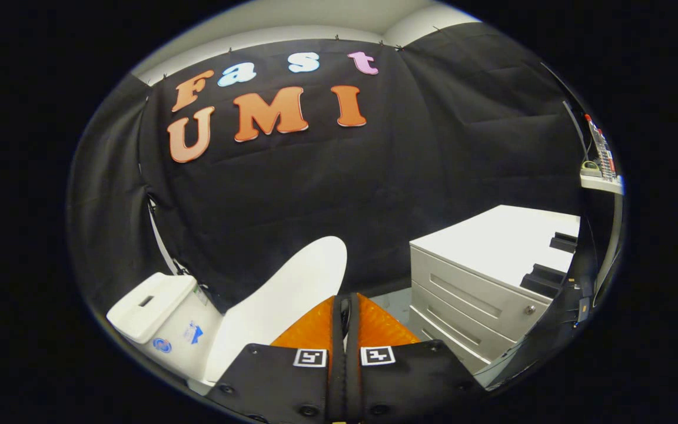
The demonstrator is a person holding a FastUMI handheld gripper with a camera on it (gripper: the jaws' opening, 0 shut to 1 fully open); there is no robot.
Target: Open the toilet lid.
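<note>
Place: at the foot of the black cloth wall [374, 176], low in the booth, stands the toilet, and a white cabinet is to the right of it.
Claw: the claw [346, 312] points forward at the wall; its two orange fingers [312, 330] lie side by side with only a thin dark slit between them, so it is clenched with nothing between the fingers.
Finger bases: each black base carries one small square black-and-white marker [310, 357], one left and one right of the slit.
Toilet lid: the lid [283, 297] is white and oval, raised and tilted, and its upper end leans toward the wall. It is just to the left of the left finger and goes behind it. I cannot tell if the finger touches the lid or only covers it.
Toilet tank: the tank [156, 318] is left of the lid, white, with a flat top and a small dark slot in that top. Two little blue stickers [193, 333] are on its front side.
Cabinet: the cabinet [480, 271] is to the right of the fingers and beyond them, well apart from the toilet. It has drawer fronts with long grooves and a small round lock [529, 309] at the right corner.
Cabinet top: some black pieces [551, 277] lie on the far right part of the white top.
Floor: a small grey patch of floor [395, 303] shows between the right finger and the cabinet.
</note>
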